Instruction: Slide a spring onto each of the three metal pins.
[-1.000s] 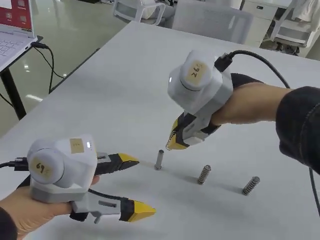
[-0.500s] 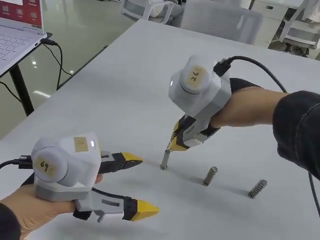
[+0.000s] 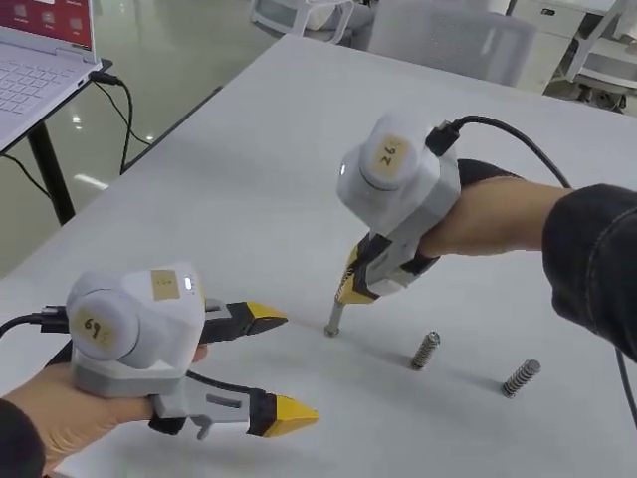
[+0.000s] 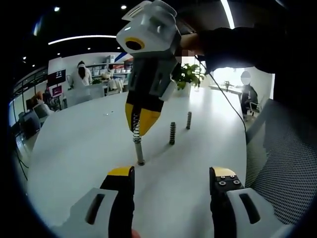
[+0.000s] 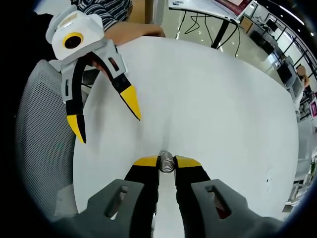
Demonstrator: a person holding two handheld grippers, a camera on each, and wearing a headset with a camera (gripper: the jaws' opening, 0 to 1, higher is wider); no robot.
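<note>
My right gripper points down, shut on a small coil spring. The spring hangs straight over a bare metal pin, its lower end at the pin's top. That pin stands upright on the white table. To its right stand two more pins, each with a spring around it; they also appear behind the bare pin. My left gripper is open and holds nothing, level above the table to the left of the bare pin.
A laptop sits on a side desk at the far left, with cables hanging from it. Chairs stand beyond the table's far edge. The right gripper's black cable arcs over the person's sleeve. A mesh chair back is at right.
The right gripper has come a little lower and closer over the bare pin, bringing the spring's end to the pin's top. The left gripper has stayed open and nearly still.
</note>
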